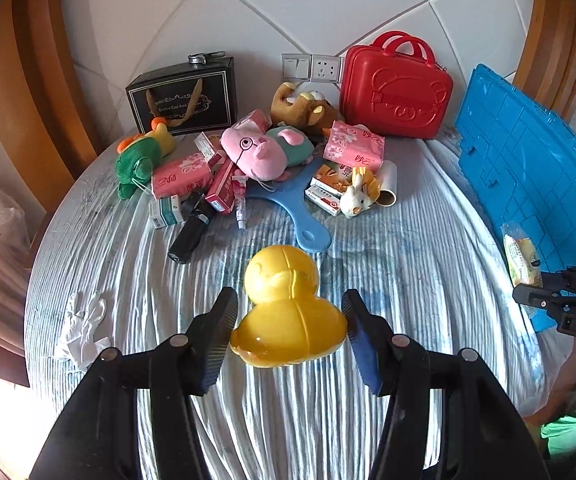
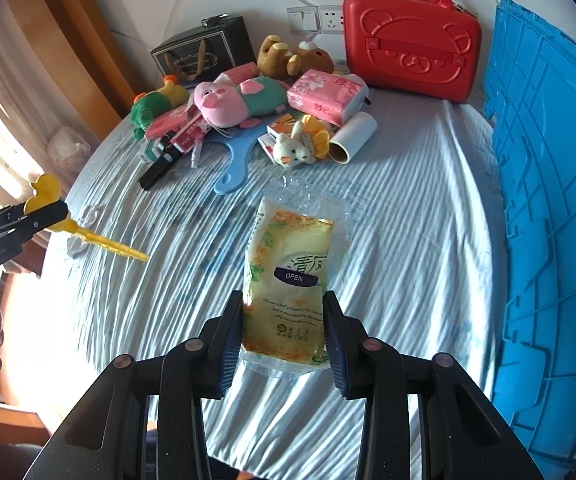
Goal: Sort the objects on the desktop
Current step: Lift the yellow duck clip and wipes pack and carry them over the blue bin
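In the left wrist view, the left gripper (image 1: 290, 322) is clamping a yellow duck toy (image 1: 284, 312) by its body above the striped cloth (image 1: 408, 280); the toy's underside is lying out of sight. At the right edge the right gripper (image 1: 536, 300) is showing only partly, with the tissue pack (image 1: 522, 258) cut off behind it, against the blue crate (image 1: 528, 160).

In the right wrist view, the right gripper (image 2: 284, 316) is squeezing that tissue pack (image 2: 292, 284) at its lower half, its print too small to be reading. At the left, the left gripper (image 2: 44, 214) is covering the duck's (image 2: 46, 190) middle; a yellow toothed strip (image 2: 108, 244) is sticking out below.
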